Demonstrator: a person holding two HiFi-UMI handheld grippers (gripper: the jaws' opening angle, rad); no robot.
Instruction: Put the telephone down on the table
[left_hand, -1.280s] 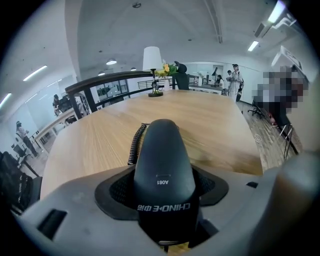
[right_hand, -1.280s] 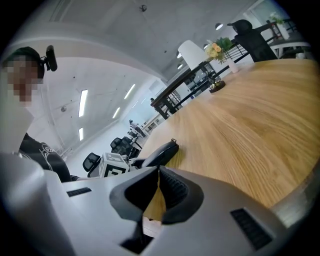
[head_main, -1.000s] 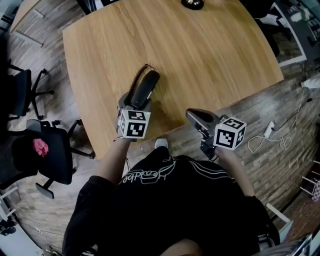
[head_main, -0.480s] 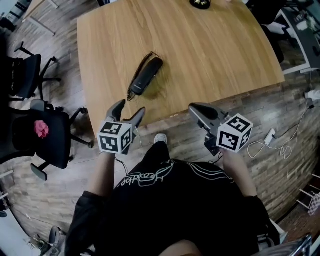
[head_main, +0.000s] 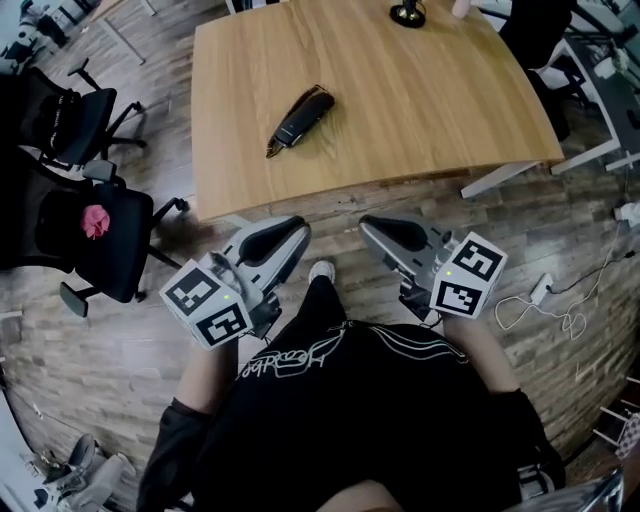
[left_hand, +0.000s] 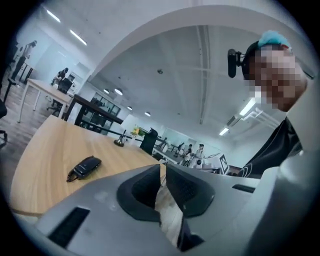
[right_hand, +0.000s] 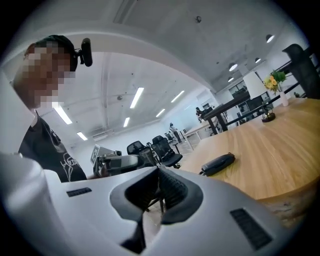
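The telephone (head_main: 300, 118) lies flat on the table (head_main: 430, 110), in the near-left part of the top, slanted, with what looks like a short cord bunched at its near end – the view is too small to be sure. The left gripper (head_main: 297, 232) is well apart from it, off the table altogether, held over the floor (head_main: 330, 205) just in front of the person's body and pointing back toward the table edge. In the left gripper view its jaws have just been closing and stand drawn in to a thin slit with nothing between them; the telephone (left_hand: 84, 167) shows far off to the left of the left gripper (left_hand: 163, 169), alone on the wood. The right gripper (head_main: 366, 224) hangs beside the left one, also short of the table, jaws together and empty, and its own view puts the telephone (right_hand: 218, 163) out beyond the right gripper (right_hand: 159, 172) to the right. A second ago the left gripper was on the table at the telephone; half a second ago it had backed past the edge with jaws spread wide – now it is back farther and nearly closed. The telephone lies where it was left. A black chair (head_main: 110, 255) stands left of the table.
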